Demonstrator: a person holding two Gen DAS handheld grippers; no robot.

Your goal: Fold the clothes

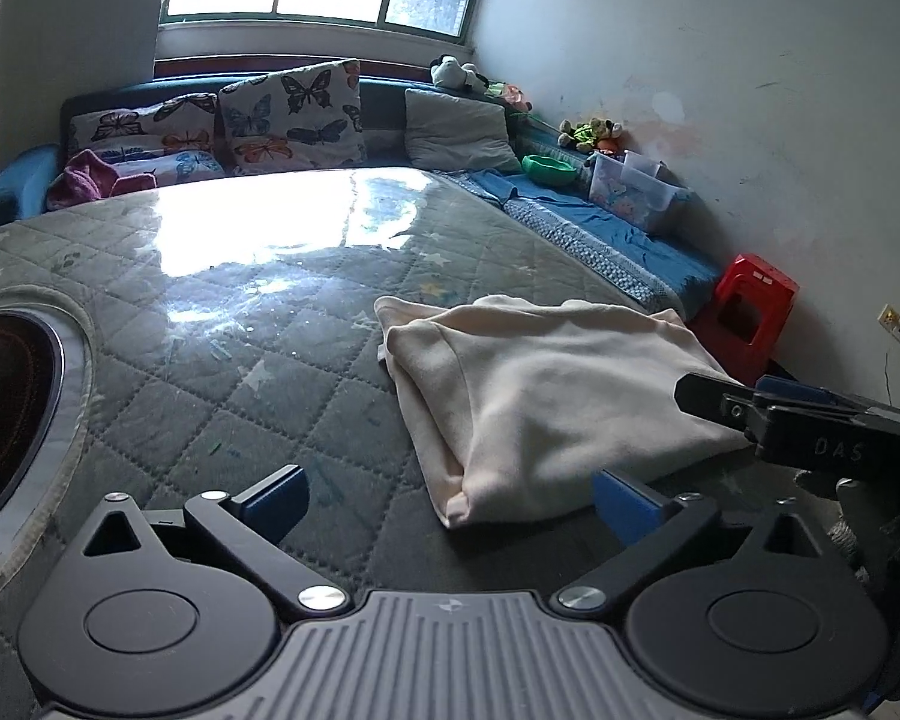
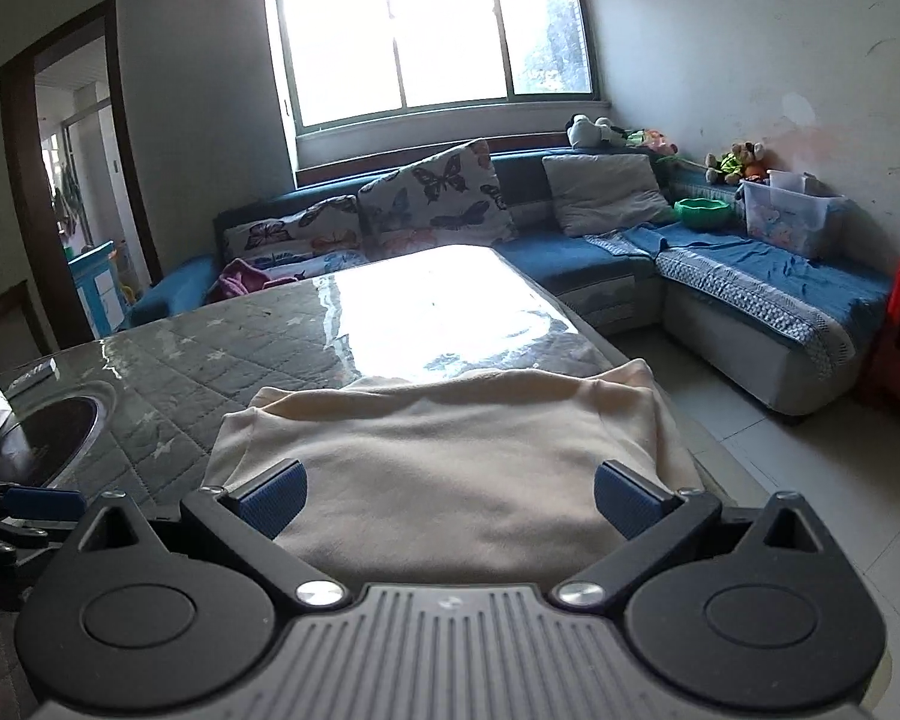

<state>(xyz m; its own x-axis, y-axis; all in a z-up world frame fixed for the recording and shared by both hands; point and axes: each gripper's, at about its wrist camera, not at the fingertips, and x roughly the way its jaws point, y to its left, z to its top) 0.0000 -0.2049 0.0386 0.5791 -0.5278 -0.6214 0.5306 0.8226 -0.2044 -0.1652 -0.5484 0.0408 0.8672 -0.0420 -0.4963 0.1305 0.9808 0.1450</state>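
Note:
A cream garment (image 1: pixel 546 396) lies folded into a thick rectangle near the right edge of the quilted grey table cover (image 1: pixel 222 360). My left gripper (image 1: pixel 450 507) is open and empty, just short of the garment's near left corner. My right gripper (image 2: pixel 450 498) is open above the garment (image 2: pixel 450 468), which fills the space between its blue pads (image 2: pixel 273 498) without being held. The right gripper also shows from the side in the left wrist view (image 1: pixel 750 411), over the garment's right edge. The left gripper's fingers (image 2: pixel 36 501) show at the left edge of the right wrist view.
A round dark inset cooktop (image 1: pixel 6 408) sits in the table at the left. A blue sofa (image 2: pixel 750 282) with butterfly cushions (image 2: pixel 438 198), a green bowl (image 2: pixel 703 211) and a clear plastic box (image 2: pixel 789 219) runs behind and to the right. A red stool (image 1: pixel 750 312) stands by the wall.

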